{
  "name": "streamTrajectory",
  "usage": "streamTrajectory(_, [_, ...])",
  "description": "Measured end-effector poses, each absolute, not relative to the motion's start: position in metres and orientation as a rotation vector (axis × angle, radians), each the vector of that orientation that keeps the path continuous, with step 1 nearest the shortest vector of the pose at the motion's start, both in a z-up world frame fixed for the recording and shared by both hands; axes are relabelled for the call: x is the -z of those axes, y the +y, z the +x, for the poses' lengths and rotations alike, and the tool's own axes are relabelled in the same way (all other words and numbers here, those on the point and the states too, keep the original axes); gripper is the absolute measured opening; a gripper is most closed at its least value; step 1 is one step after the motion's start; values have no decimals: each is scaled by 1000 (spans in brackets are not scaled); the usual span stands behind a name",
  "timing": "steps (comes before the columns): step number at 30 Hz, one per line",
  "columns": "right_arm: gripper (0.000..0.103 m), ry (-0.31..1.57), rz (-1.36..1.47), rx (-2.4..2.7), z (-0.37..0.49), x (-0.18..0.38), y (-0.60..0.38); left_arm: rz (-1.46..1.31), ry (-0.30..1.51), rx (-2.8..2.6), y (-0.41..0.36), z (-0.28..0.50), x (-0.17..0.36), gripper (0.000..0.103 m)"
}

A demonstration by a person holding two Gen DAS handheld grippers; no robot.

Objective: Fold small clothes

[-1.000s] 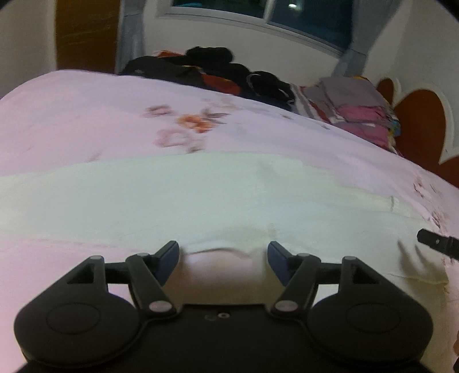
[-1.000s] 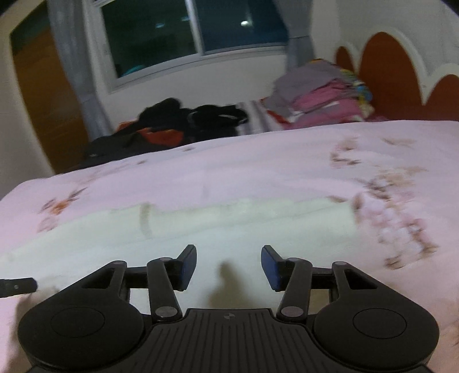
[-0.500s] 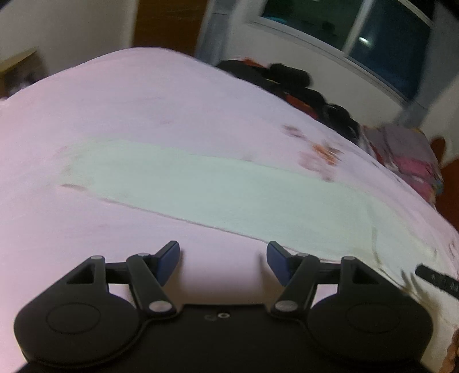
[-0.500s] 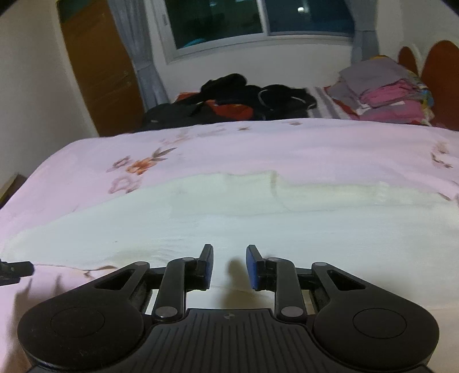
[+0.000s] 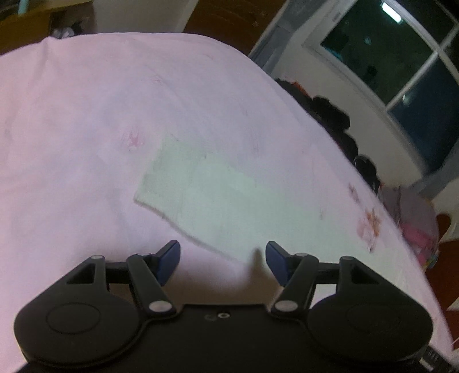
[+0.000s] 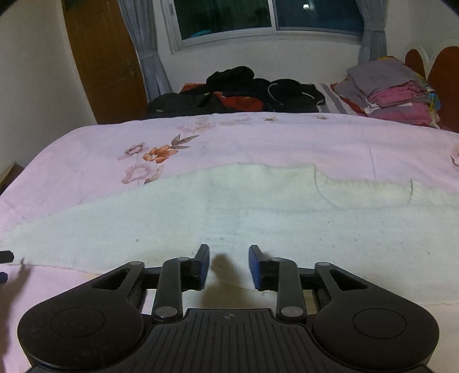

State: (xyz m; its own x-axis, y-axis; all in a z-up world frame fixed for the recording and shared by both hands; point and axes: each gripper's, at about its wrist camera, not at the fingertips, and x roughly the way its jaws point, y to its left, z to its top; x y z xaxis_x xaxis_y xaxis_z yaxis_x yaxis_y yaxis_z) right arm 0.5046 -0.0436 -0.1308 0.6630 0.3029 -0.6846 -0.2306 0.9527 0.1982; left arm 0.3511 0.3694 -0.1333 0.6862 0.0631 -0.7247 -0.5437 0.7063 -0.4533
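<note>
A long white knitted garment (image 6: 258, 212) lies flat across the pink floral bedspread (image 6: 258, 143). In the left wrist view its left end (image 5: 206, 195) lies just beyond my left gripper (image 5: 222, 259), which is open and empty above the near edge. My right gripper (image 6: 228, 265) is partly open and empty, low over the garment's near edge. The tip of the left gripper shows at the left edge of the right wrist view (image 6: 5, 255).
A pile of dark clothes (image 6: 238, 91) lies at the far side of the bed. A stack of folded grey and pink clothes (image 6: 393, 91) sits at the far right by the red headboard (image 6: 441, 66). A wooden door (image 6: 106, 60) and a window (image 6: 266, 17) are behind.
My left gripper has swung left along the garment to its left end, staying open. My right gripper narrowed half a second ago and has opened a little again, nearer the garment's edge.
</note>
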Motion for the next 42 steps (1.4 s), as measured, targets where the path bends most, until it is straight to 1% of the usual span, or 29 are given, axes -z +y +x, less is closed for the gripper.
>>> streamTrajectory(1, [44,787,89,-295,506,131,-43,-728,732,-377,371,353,135,58])
streamTrajectory(2, [44,783,86,-288,508,131,-42,-735,723,-383,372,355,136,55])
streamTrajectory(4, [44,762,86,-268,509,131,-44,-734,705,-396,374,359,138,41])
streamTrajectory(5, [44,753,85,-261,509,130,-45,-732,698,-405,373,361,139,36])
streamTrajectory(7, [44,752,70,-244,510,132,-45,-741,685,-429,373,363,142,13])
streamTrajectory(9, [44,801,40,-241,515,143,-42,-753,674,-442,374,363,143,5])
streamTrajectory(10, [44,840,23,-245,518,152,-40,-750,665,-447,373,363,142,4])
streamTrajectory(12, [44,829,-5,-252,518,153,-39,-729,644,-445,369,363,136,3])
streamTrajectory(16, [44,769,71,-231,515,144,-53,-633,573,-380,346,371,105,3])
streamTrajectory(18, [44,848,20,-263,521,154,-50,-594,556,-317,330,378,89,3])
streamTrajectory(20, [44,825,29,-266,520,150,-52,-563,546,-251,309,386,76,3])
streamTrajectory(22, [44,786,133,-269,516,140,-67,-526,541,-163,279,398,61,3])
streamTrajectory(26, [44,744,192,-251,506,124,-96,-477,556,22,209,421,46,3])
streamTrajectory(31, [44,734,231,-214,490,113,-144,-422,609,236,108,442,52,3])
streamTrajectory(35, [44,734,246,-166,474,108,-188,-378,683,359,31,463,72,3])
streamTrajectory(38, [44,747,274,-134,465,111,-218,-326,751,426,-8,462,95,4])
streamTrajectory(40, [44,758,287,-125,461,115,-232,-270,795,443,-28,463,112,8])
streamTrajectory(41, [44,763,291,-124,460,115,-235,-250,822,443,-29,460,118,12])
streamTrajectory(42, [44,767,298,-124,459,116,-239,-236,852,437,-32,460,125,21])
